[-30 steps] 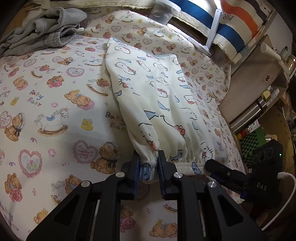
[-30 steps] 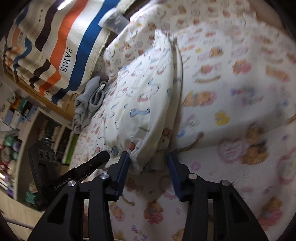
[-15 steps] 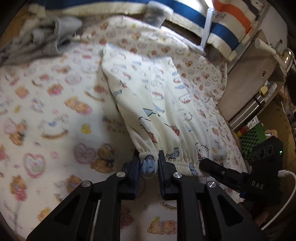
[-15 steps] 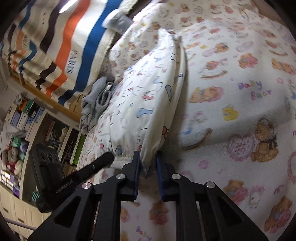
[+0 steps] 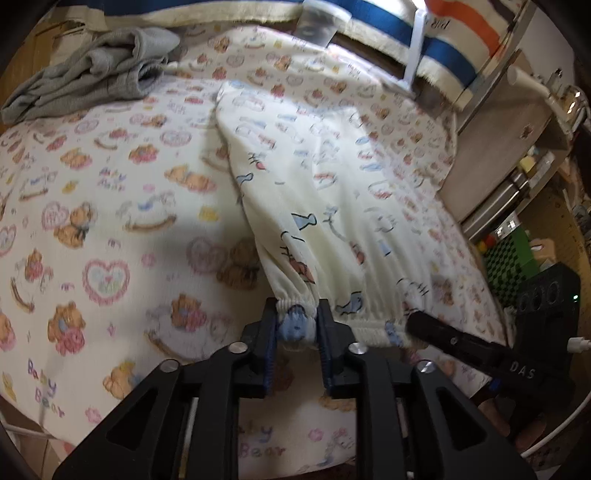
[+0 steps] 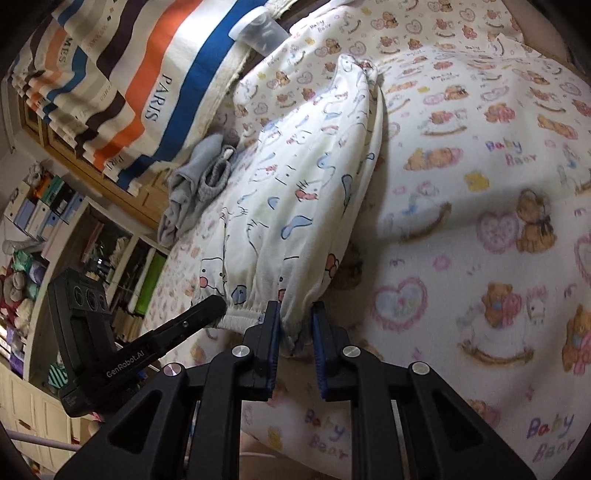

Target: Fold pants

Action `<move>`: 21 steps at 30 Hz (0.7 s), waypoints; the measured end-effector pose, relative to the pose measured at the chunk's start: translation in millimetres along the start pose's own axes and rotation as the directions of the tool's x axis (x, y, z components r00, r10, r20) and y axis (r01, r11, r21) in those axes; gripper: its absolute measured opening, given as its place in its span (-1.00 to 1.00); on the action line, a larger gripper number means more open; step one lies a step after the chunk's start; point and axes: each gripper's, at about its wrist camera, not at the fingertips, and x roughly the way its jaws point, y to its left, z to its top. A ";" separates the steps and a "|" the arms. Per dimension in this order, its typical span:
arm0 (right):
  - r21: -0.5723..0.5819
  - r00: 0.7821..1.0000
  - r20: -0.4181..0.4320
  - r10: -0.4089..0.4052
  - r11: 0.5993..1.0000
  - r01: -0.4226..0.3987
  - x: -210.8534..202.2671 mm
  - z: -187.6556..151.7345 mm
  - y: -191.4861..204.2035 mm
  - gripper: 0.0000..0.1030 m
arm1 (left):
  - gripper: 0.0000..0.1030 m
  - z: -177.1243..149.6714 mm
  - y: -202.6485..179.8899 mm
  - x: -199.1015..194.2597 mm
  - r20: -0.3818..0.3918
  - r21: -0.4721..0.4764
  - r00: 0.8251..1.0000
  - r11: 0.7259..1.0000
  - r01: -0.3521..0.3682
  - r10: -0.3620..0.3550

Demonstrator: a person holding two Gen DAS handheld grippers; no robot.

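Cream pants with a cartoon cat print lie on a bear-print blanket, folded lengthwise, elastic cuffs toward me. My left gripper is shut on the left end of the cuff edge. My right gripper is shut on the other end of the same cuff edge; the pants stretch away from it. Both hold the cuff end a little above the blanket. Each gripper shows in the other's view: the right one and the left one.
A crumpled grey garment lies at the far left of the blanket, also in the right wrist view. A striped cloth and a clear plastic cup sit behind. Shelves stand beside the bed.
The right gripper closed on the cuff; it was open a second ago. Both grippers have lifted the cuff end and drawn the pants slightly toward me.
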 end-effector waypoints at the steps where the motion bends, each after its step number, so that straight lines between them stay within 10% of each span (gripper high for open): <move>1: 0.000 1.000 -0.002 -0.017 1.000 0.017 0.4 -0.7 -1.8 -0.66 | -0.23 -0.4 2.2 1.6 -0.008 -0.006 1.000 1.000 -0.021 0.021; 6: -0.031 0.990 0.076 -0.116 0.993 0.118 -16.2 2.9 -3.1 -0.63 | -0.13 5.6 8.6 -23.3 0.111 -0.011 0.990 0.996 -0.089 0.090; 11: -0.144 0.924 0.306 -0.228 0.949 0.281 -41.7 16.4 24.6 -0.63 | -0.15 26.0 -4.8 -31.9 0.200 0.050 0.977 0.995 -0.083 0.072; 16: -0.225 0.969 0.221 -0.110 0.961 0.160 -11.5 32.0 39.7 -0.63 | -0.34 40.4 -14.3 -7.2 0.161 0.073 0.987 0.997 -0.019 0.007; 21: -0.209 0.975 0.143 -0.168 0.958 0.196 21.6 31.8 34.1 -0.63 | -0.51 35.5 2.4 18.1 0.080 0.037 0.995 0.997 -0.063 0.060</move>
